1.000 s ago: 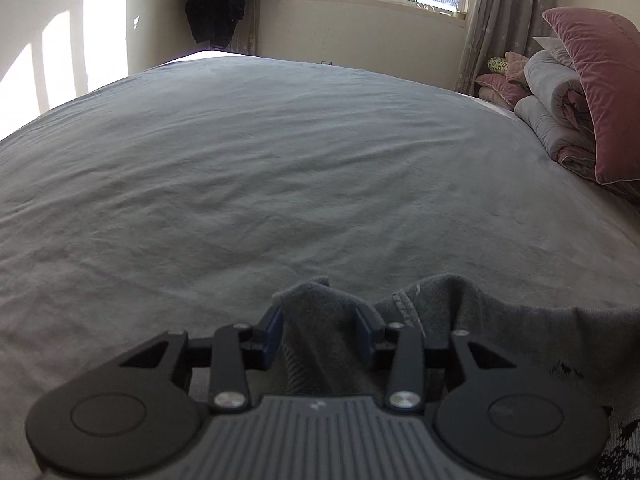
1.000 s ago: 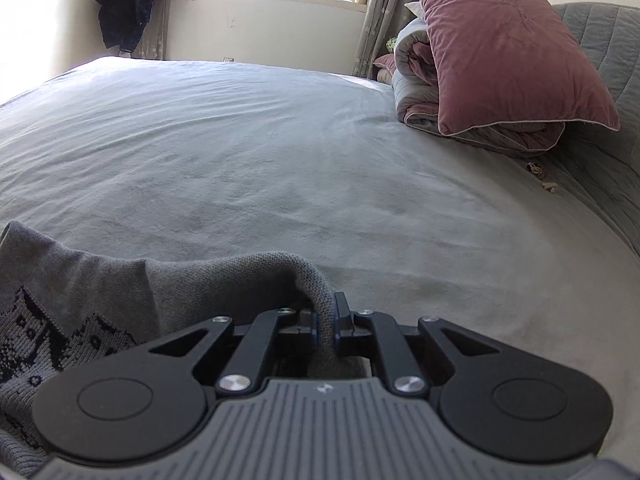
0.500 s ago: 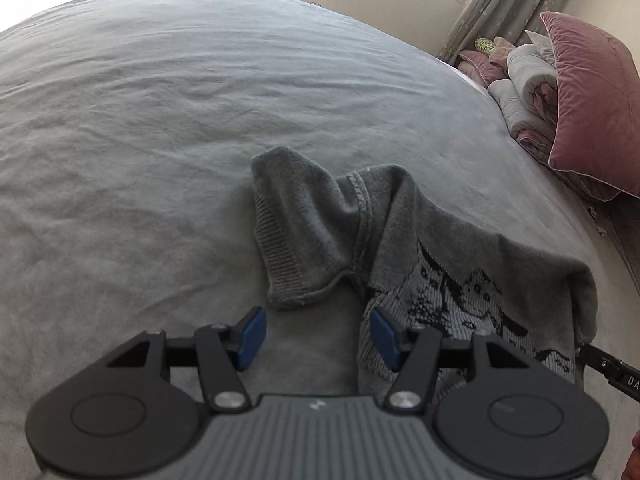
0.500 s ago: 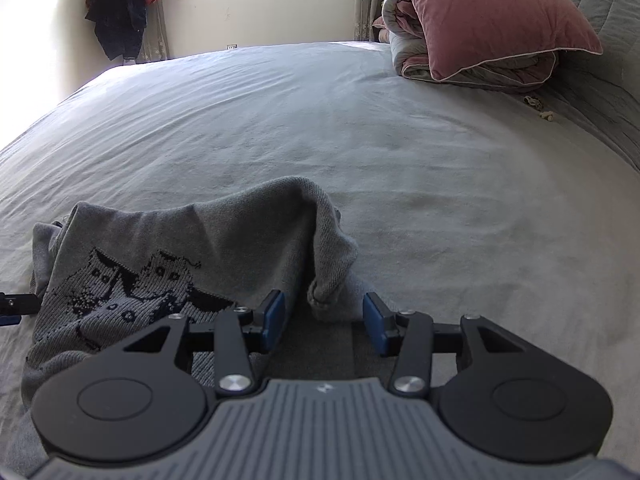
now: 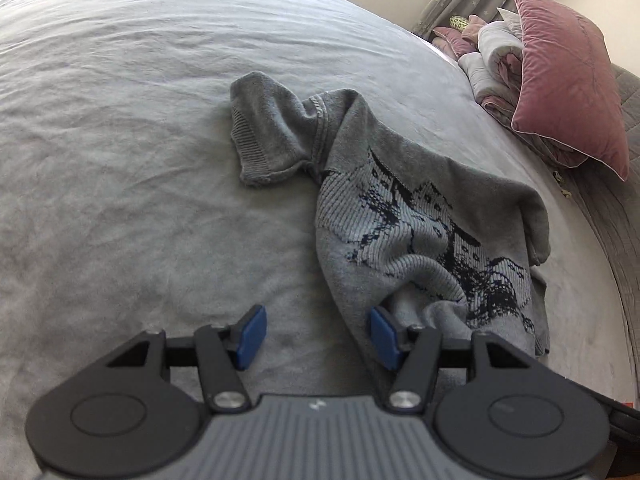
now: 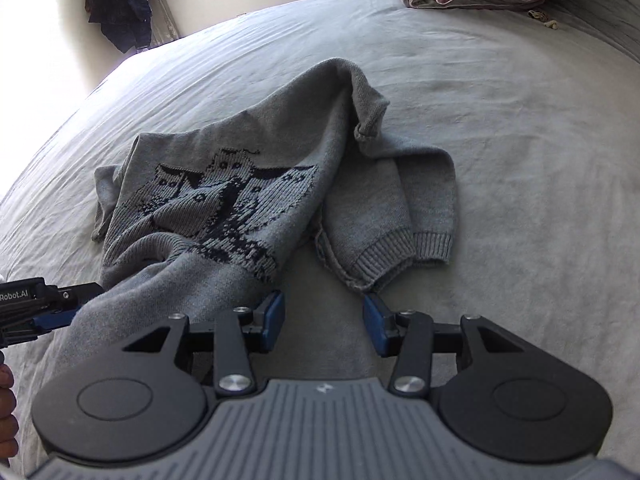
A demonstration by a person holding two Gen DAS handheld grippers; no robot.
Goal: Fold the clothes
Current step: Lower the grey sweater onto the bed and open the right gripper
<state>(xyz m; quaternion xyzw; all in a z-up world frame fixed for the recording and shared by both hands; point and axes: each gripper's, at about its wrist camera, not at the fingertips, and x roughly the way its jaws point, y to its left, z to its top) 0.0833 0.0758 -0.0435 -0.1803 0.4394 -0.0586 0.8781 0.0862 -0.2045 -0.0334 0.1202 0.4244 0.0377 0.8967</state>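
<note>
A grey knitted sweater (image 5: 400, 208) with a dark house pattern lies crumpled on the grey bed sheet (image 5: 120, 160), one ribbed sleeve (image 5: 264, 140) flopped to the left. My left gripper (image 5: 317, 316) hovers open just short of its near edge; the knit brushes past the right pad, but nothing is pinched. In the right wrist view the sweater (image 6: 240, 208) spreads ahead, with a folded sleeve cuff (image 6: 392, 248) at right. My right gripper (image 6: 323, 300) is open over bare sheet in front of that cuff. The left gripper (image 6: 68, 304) pokes in at the left edge, its tips hidden by the knit.
A pink pillow (image 5: 568, 92) rests on folded quilts (image 5: 496, 52) at the bed's far right, beside a grey quilted headboard (image 5: 624, 220). A dark jacket (image 6: 120, 4) hangs by the window wall. A hand (image 6: 6, 400) shows at the lower left edge.
Both grippers let go of the sweater, opened, drew back toward me and tilted down. The sweater, held up by its shoulders a second ago, now lies on the sheet.
</note>
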